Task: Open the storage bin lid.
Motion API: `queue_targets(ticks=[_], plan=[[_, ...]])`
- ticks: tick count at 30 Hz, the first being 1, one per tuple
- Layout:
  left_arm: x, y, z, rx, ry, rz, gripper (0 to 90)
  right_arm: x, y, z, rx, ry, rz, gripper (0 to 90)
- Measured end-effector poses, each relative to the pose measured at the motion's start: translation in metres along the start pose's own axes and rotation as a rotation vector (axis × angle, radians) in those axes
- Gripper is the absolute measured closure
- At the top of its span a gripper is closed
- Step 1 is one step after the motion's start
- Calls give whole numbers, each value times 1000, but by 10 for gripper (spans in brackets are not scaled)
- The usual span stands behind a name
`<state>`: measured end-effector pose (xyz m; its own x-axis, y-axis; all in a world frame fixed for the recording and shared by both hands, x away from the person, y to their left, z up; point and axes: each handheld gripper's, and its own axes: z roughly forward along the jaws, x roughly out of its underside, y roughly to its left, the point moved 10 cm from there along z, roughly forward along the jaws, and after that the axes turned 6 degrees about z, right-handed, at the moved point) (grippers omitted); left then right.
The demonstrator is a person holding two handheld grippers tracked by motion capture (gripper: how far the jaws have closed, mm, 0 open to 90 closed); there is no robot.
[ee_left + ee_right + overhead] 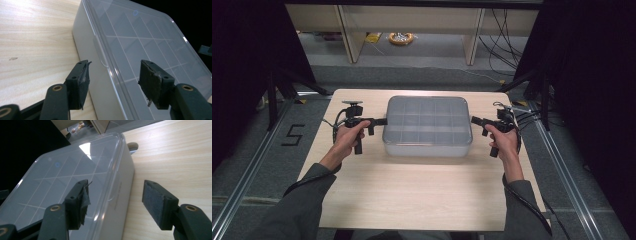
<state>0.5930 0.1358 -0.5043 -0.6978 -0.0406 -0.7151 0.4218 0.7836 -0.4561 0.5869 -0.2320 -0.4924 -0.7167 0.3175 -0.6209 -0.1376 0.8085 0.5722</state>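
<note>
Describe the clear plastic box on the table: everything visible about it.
The plastic box is a shallow rectangular case with rounded corners, translucent whitish walls and a clear lid that sits closed. Thin dividers split the inside into a grid of compartments, which look empty. It lies flat near the middle of the wooden table, towards the far edge. The left tool and right tool straddle its two short ends with jaws open, not clamped.

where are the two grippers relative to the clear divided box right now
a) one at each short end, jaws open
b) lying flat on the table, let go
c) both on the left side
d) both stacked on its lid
a: the left gripper sits at the left end of the clear lidded compartment box and the right gripper at its right end, and each gripper view shows its jaws spread apart astride the lid's edge.
</note>
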Motion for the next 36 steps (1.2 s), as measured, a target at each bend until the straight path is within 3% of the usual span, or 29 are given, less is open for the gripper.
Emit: queue_targets(ticks=[1,6,7,8,10,13,14,15,16,17,21,22,24,29,30,32,33,34,36], plan=[[0,0,0,0,0,0,410,-2,-1,4,-5,-12,-29,397],[-7,1,7,0,-7,-25,428,0,6,16,-13,10,-32,403],[-8,0,9,0,-2,-23,433,-3,2,20,-12,-4,-83,405],[-8,0,10,-3,3,-17,437,0,8,21,-13,14,-31,408],[-10,0,13,-8,3,-19,441,0,9,24,-17,17,-38,412],[-11,1,17,-15,9,-22,449,4,12,27,-16,51,25,417],[-12,1,19,-20,11,-19,452,-1,8,31,-24,20,-36,420],[-12,1,19,-20,11,-19,455,-1,8,31,-24,20,-36,420],[-12,2,20,-21,10,-26,455,4,15,29,-19,57,68,420],[-12,2,21,-22,15,-31,456,3,12,31,-22,44,25,421],[-11,4,27,-27,27,-31,461,6,15,33,-30,66,69,422],[-10,3,29,-28,30,-34,465,4,13,36,-26,45,27,423],[-9,0,32,-24,42,-32,472,6,16,36,-32,66,61,429],[-8,1,33,-45,45,-9,502,8,15,38,-27,68,60,444],[-10,0,33,-46,31,-29,508,8,15,38,-22,65,66,452],[-10,0,33,-46,31,-31,514,6,12,39,-14,53,47,471],[-10,0,33,-51,28,-36,524,8,15,37,-18,60,97,491],[-9,0,33,-54,28,-37,524,8,15,37,-18,60,97,491],[-9,-2,32,-50,32,-34,528,4,10,36,-17,26,18,516]])
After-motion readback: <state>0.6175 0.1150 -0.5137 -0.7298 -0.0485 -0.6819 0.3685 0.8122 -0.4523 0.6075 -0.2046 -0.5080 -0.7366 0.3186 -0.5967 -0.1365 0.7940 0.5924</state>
